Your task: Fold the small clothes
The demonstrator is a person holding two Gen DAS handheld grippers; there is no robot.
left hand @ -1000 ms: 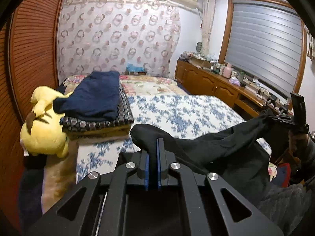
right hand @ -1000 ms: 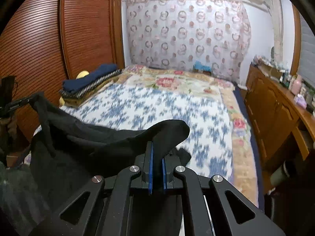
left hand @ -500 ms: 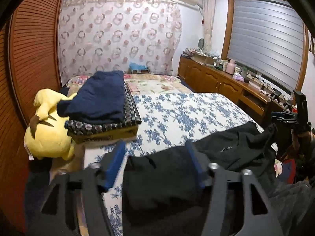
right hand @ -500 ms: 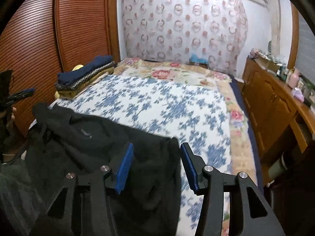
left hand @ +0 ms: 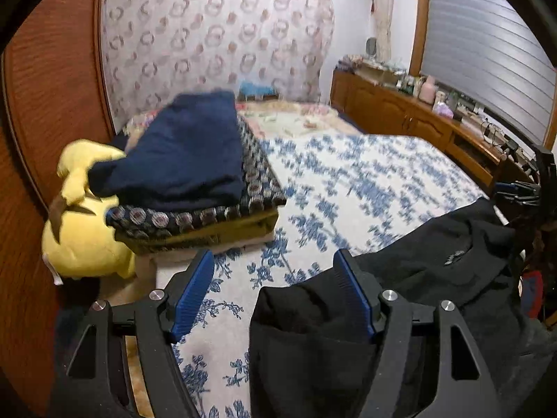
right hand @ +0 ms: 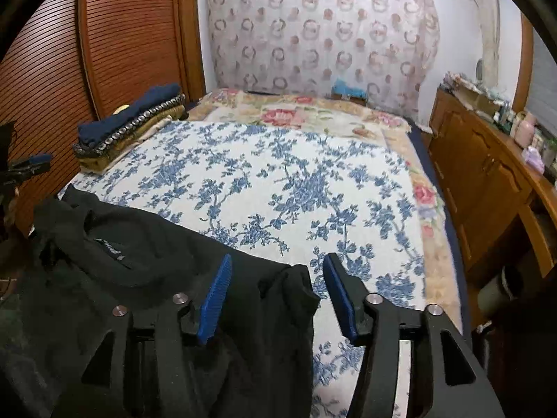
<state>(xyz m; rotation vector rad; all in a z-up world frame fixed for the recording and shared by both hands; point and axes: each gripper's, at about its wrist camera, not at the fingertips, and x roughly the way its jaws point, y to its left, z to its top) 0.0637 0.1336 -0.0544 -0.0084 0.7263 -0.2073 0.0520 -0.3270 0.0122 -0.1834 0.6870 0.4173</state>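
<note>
A black garment (left hand: 435, 278) lies spread across the near edge of the bed, its collar label up (right hand: 108, 245). My left gripper (left hand: 273, 257) hangs low over the garment's left corner. Its jaws are opening, and the cloth rests loose against the right blue pad (left hand: 353, 289) without being pinched. My right gripper (right hand: 277, 259) is over the garment's right corner (right hand: 278, 299). Its jaws are also opening, and the cloth lies slack between them. Each view catches the other gripper at its edge: the right gripper (left hand: 522, 188) and the left gripper (right hand: 31, 163).
A stack of folded clothes (left hand: 188, 160) topped by a navy piece sits at the bed's left side (right hand: 132, 122), against a yellow plush toy (left hand: 83, 237). The blue-flowered bedcover (right hand: 296, 174) stretches ahead. A wooden dresser (right hand: 487, 174) runs along the right and a slatted wardrobe (right hand: 122, 35) along the left.
Both grippers went from shut on the lifted black garment to open. The garment dropped flat onto the bed, and both grippers sank lower and moved forward over it.
</note>
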